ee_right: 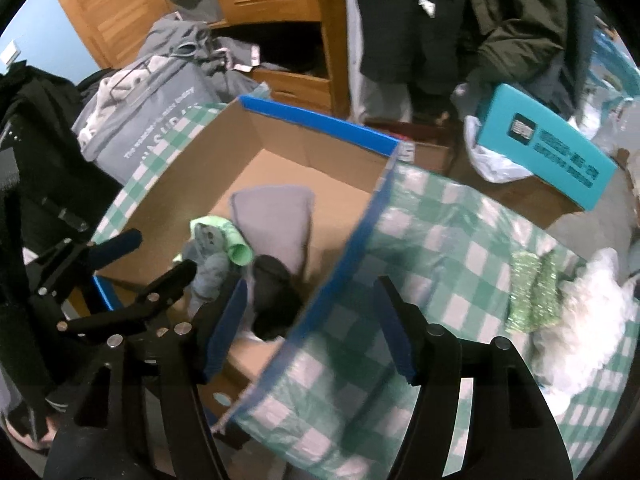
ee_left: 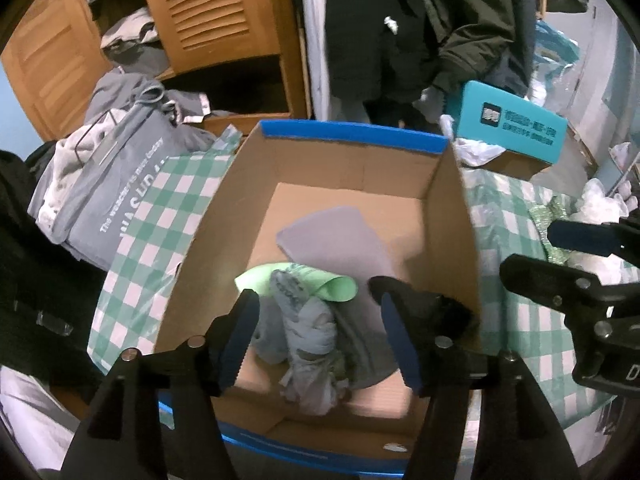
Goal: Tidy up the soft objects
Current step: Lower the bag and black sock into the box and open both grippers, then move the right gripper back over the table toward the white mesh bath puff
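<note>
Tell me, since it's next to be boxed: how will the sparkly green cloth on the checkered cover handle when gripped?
The sparkly green cloth lies crumpled, so it's probably floppy and will droop. It looks thin, likely light. Its tinselly surface may snag rather than slip.

box: matt brown corrugated cardboard, blue-printed outside
table cover: glossy green-and-white checked plastic sheet
grey piece: smooth, matt cloth
scourers: glittery green, rough
wardrobe doors: slatted, varnished wood
gripper fingers: matt black plastic, blue ribbed pads
</note>
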`<state>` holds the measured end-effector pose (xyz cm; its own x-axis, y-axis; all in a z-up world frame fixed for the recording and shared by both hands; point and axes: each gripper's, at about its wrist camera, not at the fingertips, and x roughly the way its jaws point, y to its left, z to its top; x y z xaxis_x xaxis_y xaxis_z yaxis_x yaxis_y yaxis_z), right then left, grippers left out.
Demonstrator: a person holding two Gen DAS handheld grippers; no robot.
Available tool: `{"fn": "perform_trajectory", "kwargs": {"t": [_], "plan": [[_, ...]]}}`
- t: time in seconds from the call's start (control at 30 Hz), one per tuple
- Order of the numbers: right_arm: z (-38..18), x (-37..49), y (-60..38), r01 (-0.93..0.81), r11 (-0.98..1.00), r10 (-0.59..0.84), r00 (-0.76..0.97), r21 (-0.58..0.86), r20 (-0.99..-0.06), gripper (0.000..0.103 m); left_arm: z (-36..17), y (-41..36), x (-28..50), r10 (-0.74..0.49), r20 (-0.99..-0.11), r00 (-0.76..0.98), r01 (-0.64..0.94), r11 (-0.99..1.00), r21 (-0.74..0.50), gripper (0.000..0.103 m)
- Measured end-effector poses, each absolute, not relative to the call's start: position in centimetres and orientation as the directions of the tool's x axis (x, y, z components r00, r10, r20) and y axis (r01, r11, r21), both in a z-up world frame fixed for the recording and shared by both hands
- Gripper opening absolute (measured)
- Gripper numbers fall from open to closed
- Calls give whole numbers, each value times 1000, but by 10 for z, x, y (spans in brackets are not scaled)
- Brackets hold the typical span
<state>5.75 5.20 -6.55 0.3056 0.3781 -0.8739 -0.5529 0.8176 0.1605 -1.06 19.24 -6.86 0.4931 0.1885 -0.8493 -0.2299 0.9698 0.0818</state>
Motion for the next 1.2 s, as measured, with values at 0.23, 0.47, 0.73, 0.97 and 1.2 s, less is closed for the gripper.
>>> {"fn": "perform_trajectory", "kwargs": {"t": [0.23, 0.47, 0.73, 0.97, 1.2], "plan": [[-62, 54, 14, -507, 848, 356, 330, 154, -874, 66, -61, 166, -7, 173, -840, 514, -182, 979, 90, 68], [-59, 54, -25, -452, 879, 335, 358, 152, -872, 66, -60, 138, -2, 164, -841, 516, -131, 985, 112, 71], [-60, 54, -67, -388, 908, 315, 377, 160, -871, 66, -56, 107, 5, 163, -838, 521, -83, 987, 141, 77], [-61, 56, -100, -338, 926, 301, 390, 169, -870, 66, -56, 84, 10, 158, -842, 516, -53, 987, 153, 77], [-63, 57, -134, -289, 942, 283, 405, 172, -870, 67, -53, 63, 18, 144, -844, 516, -27, 988, 152, 79]]}}
